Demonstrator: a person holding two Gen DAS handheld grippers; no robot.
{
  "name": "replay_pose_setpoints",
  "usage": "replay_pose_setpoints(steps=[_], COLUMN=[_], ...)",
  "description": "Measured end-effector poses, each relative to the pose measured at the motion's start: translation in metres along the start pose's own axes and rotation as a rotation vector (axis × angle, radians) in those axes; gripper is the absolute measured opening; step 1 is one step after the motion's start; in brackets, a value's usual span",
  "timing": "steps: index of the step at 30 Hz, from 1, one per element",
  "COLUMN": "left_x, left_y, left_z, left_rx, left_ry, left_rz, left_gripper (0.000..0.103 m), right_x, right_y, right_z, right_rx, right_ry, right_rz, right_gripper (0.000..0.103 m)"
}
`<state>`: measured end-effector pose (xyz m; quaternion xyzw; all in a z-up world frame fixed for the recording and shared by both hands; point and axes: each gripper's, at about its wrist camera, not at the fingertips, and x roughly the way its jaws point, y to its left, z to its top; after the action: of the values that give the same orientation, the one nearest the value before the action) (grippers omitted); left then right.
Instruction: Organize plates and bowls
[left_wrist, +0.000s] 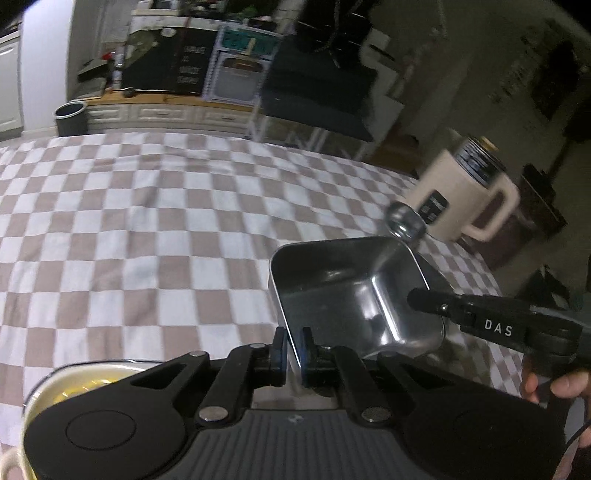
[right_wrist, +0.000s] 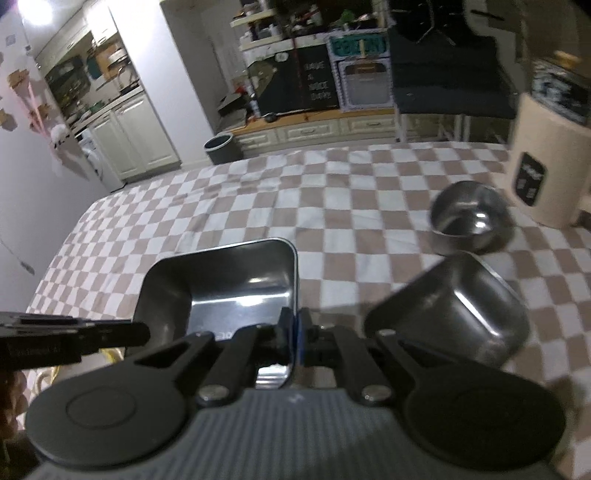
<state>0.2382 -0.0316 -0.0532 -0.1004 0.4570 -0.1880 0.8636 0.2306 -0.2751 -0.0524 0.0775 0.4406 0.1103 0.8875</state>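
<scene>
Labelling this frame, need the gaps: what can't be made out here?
- Dish, left wrist: mostly under the left gripper body; contents unclear.
- Second tray, right wrist: near end behind the right gripper body.
- Bowl, left wrist: blurred.
- Jug label, both views: too blurred to read.
- Held tray underside: hidden, so contact with the cloth can't be told.

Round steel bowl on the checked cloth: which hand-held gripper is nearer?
Right. The right hand-held gripper clamps the rectangular steel tray on the rim facing the round steel bowl; the left hand-held gripper clamps the opposite rim, farther off.
</scene>
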Motion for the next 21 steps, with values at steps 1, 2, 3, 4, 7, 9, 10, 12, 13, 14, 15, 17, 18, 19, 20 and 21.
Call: replay_pose_setpoints(steps=[1, 2, 3, 4, 7, 9, 10, 12, 13, 14, 15, 17, 18, 19, 20, 21], left_x=[0.0, 0.001, 0.002, 0.002, 0.004, 0.006, 0.006, 0.007, 0.008, 0.008, 0.008, 0.011, 0.013, 0.015, 0.017, 0.018], left_y=[-0.005, -0.008, -0.012, -0.016, -0.028, -0.034, -0.036, -0.037, -0.036, -0.036, -0.036, -0.038, -0.039, -0.04, -0.041, -0.042], left_z=[-0.002, -0.004, -0.007, -0.01, -0.02, -0.025, -0.027, -0.03, -0.031, -0.032, -0.034, -0.037, -0.038, -0.039, -0.041, -0.042], left_rx=[0.008, 0.016, 0.024, 0.028, 0.053, 0.076, 0.084, 0.095, 0.097, 0.098, 0.1, 0.118, 0.125, 0.132, 0.14, 0.149], left_ry=[0.008, 0.015, 0.026, 0.039, 0.08, 0.095, 0.101, 0.112, 0.118, 0.124, 0.131, 0.153, 0.164, 0.175, 0.185, 0.192], left_rz=[-0.01, -0.018, -0.027, -0.033, -0.049, -0.048, -0.048, -0.046, -0.045, -0.044, -0.042, -0.03, -0.026, -0.022, -0.019, -0.017], left_gripper=[0.006, 0.006, 0.006, 0.006, 0.007, 0.007, 0.007, 0.007, 0.007, 0.007, 0.007, 0.007, 0.007, 0.007, 0.007, 0.007], right_x=[-0.006, -0.011, -0.016, -0.02, -0.033, -0.038, -0.041, -0.043, -0.042, -0.042, -0.042, -0.04, -0.039, -0.038, -0.038, -0.037], right_y=[-0.003, -0.006, -0.011, -0.015, -0.026, -0.029, -0.029, -0.028, -0.028, -0.027, -0.025, -0.023, -0.022, -0.021, -0.019, -0.019], right_z=[-0.005, -0.009, -0.014, -0.019, -0.034, -0.041, -0.045, -0.053, -0.056, -0.059, -0.063, -0.069, -0.072, -0.074, -0.076, -0.077], right_rx=[0.002, 0.008, 0.021, 0.035, 0.064, 0.077, 0.071, 0.057, 0.049, 0.04, 0.029, 0.013, 0.006, -0.003, -0.012, -0.018], right_ry=[-0.004, -0.005, -0.002, 0.001, 0.006, 0.013, 0.019, 0.042, 0.054, 0.066, 0.078, 0.104, 0.119, 0.131, 0.139, 0.146], right_rz=[-0.006, -0.01, -0.011, -0.012, -0.026, -0.039, -0.047, -0.058, -0.06, -0.061, -0.062, -0.065, -0.067, -0.072, -0.078, -0.083], right_gripper=[0.004, 0.004, 0.005, 0.005, 0.005, 0.005, 0.005, 0.005, 0.005, 0.006, 0.006, 0.007, 0.007, 0.007, 0.007, 0.007])
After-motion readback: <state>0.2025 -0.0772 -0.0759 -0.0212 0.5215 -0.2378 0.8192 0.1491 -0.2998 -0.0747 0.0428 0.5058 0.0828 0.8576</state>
